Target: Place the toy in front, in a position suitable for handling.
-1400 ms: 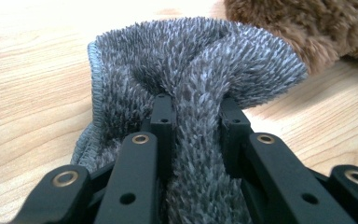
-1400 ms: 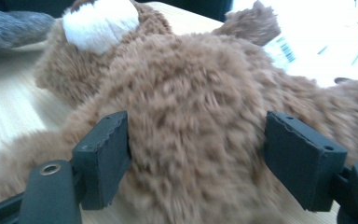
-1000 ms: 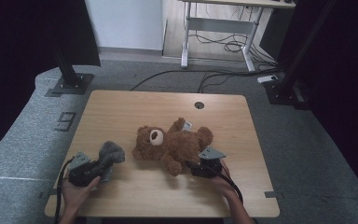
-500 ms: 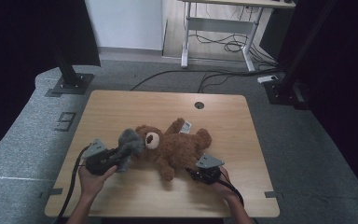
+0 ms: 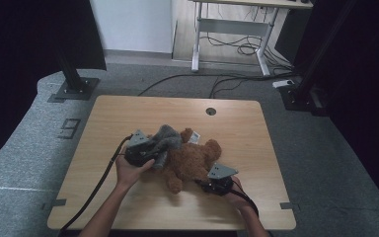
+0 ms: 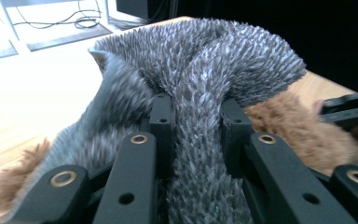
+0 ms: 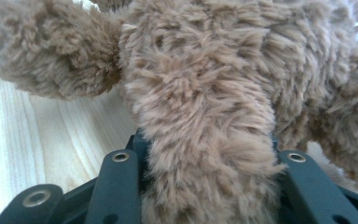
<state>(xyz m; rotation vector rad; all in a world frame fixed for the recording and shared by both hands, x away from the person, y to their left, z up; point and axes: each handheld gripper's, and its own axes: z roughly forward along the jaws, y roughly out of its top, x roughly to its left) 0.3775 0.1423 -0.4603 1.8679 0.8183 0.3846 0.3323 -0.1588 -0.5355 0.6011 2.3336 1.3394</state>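
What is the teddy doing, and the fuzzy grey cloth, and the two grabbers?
Teddy bear: lying on the table, one limb pinched.
Grey cloth: draped over the bear's head, clamped.
Left hand-held gripper: shut on the grey cloth.
Right hand-held gripper: just closed, shut on the bear's limb.
Table: flat, unmoved.

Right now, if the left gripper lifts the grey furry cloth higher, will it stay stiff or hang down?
Probably it hangs limp: the grey furry cloth already folds and bunches where the left gripper pinches it. It looks light and unlikely to slip, since the pile fills the jaws. It may drag over the teddy bear.
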